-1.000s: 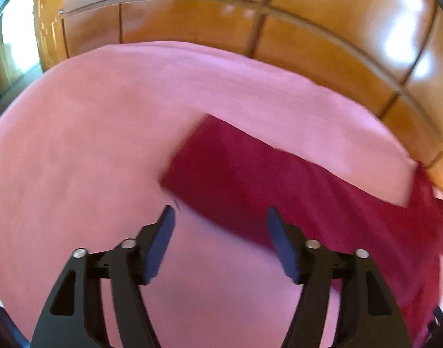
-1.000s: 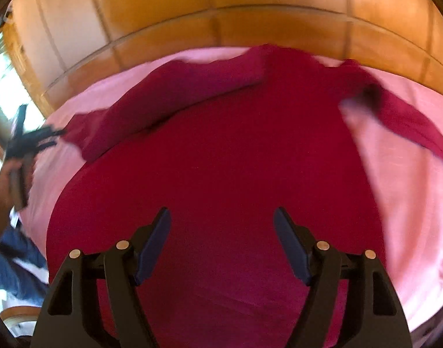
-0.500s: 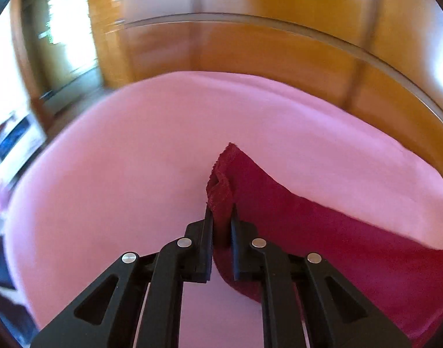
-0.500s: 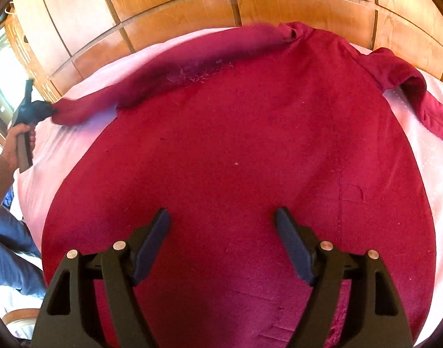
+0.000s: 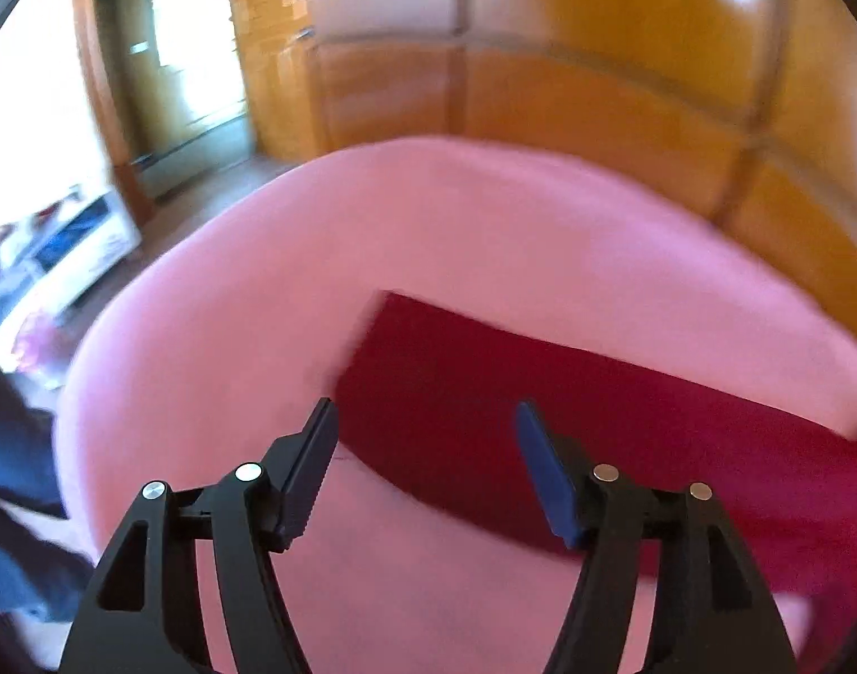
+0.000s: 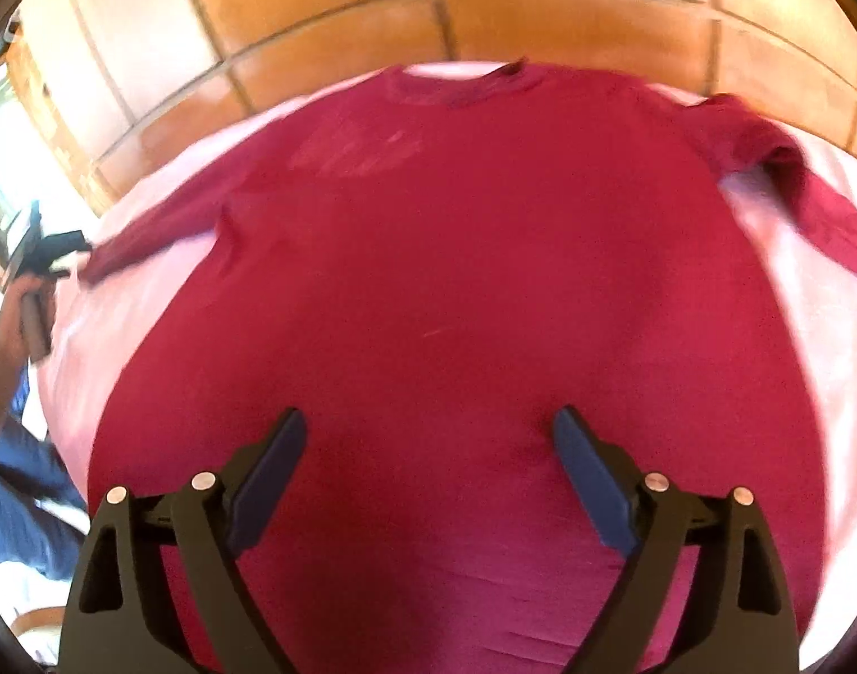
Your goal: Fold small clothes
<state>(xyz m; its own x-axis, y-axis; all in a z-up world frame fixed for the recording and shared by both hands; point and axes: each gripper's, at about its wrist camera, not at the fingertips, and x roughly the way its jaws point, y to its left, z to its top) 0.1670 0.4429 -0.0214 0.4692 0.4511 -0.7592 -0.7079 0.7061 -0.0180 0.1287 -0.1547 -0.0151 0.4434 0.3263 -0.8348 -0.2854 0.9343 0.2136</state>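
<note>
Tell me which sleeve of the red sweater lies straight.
The sleeve beside the left gripper lies straight; the other sleeve bends at the elbow.

one red sweater (image 6: 456,281) with two sleeves, one pink sheet (image 5: 484,236), two grippers, one hand (image 6: 21,303)

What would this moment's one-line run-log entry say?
shirt: flat on pink sheet | left gripper: opening, over sleeve end, empty | right gripper: opening, empty
</note>
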